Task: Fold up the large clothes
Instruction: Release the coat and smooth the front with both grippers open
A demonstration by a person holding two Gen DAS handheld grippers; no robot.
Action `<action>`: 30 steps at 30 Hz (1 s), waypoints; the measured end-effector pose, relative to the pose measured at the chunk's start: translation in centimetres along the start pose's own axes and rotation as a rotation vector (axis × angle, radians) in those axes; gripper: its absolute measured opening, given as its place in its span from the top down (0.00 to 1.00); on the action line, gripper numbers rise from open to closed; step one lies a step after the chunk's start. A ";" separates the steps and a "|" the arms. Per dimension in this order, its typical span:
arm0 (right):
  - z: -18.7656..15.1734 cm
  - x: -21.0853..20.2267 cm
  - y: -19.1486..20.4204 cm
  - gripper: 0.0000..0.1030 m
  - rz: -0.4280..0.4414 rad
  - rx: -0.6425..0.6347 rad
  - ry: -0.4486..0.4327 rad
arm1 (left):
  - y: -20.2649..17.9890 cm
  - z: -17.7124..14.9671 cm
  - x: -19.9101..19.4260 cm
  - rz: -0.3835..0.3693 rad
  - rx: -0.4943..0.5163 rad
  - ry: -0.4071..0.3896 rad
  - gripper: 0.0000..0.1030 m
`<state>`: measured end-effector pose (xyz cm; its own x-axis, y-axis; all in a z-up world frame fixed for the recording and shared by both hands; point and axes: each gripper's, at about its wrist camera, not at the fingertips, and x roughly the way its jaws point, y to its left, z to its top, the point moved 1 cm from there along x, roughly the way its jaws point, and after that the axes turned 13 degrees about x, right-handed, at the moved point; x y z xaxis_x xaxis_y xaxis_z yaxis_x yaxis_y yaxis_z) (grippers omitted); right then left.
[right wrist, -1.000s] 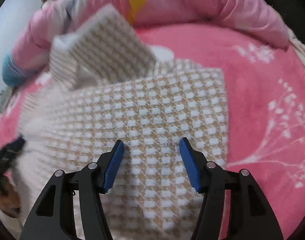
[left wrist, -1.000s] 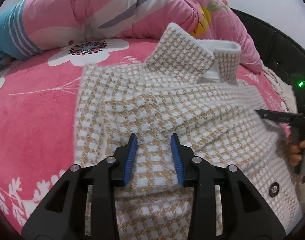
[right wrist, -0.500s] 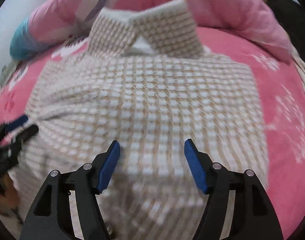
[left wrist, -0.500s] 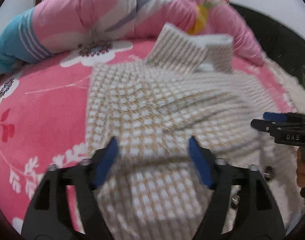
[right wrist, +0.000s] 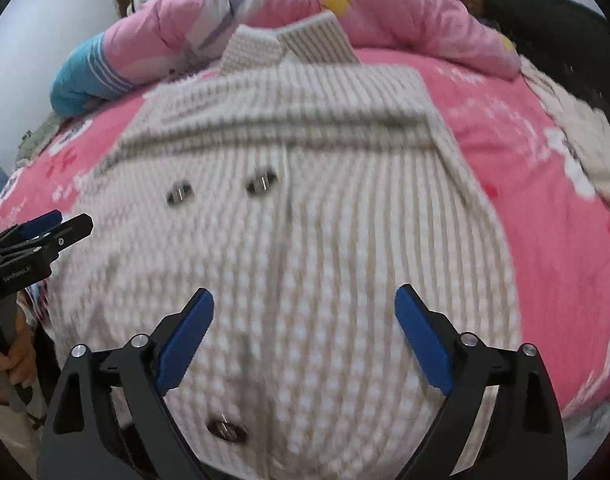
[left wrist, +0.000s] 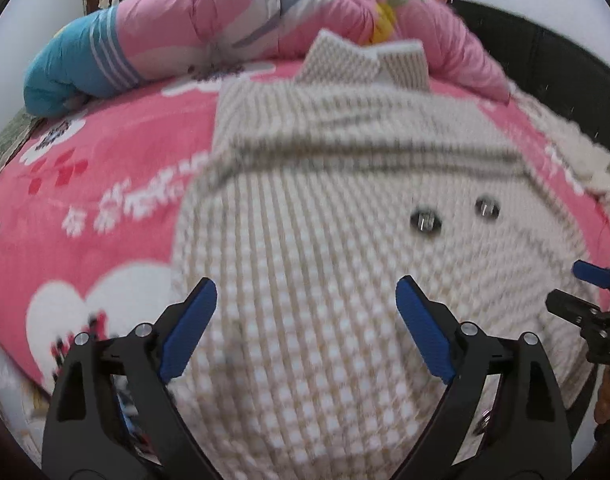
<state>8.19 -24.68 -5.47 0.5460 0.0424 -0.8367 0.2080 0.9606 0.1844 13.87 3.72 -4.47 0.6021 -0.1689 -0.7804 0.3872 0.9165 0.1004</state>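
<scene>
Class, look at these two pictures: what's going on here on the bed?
A person is folding a checked beige-and-white coat that lies spread on a pink bedspread, with a rolled pink duvet behind it. They work with a hand-held gripper in each hand. The left gripper and the right gripper both hang over the coat's near part, jaws opening, with nothing pinched between the blue pads. The collar stands up at the far end, and the dark buttons face up.
</scene>
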 end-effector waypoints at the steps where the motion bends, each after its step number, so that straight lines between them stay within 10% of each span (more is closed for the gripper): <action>1: -0.4 0.7 -0.3 0.11 -0.019 -0.003 0.011 | -0.3 -0.6 0.8 0.013 0.002 0.032 0.14; 30: -2.3 -1.5 -0.9 0.06 0.041 -0.041 -0.058 | -1.3 -3.5 1.4 0.103 0.013 0.046 0.08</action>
<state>5.34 -24.95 -5.52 0.5999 0.0666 -0.7973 0.1516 0.9690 0.1951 11.75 3.51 -7.81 0.6066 -0.0567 -0.7930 0.3340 0.9233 0.1895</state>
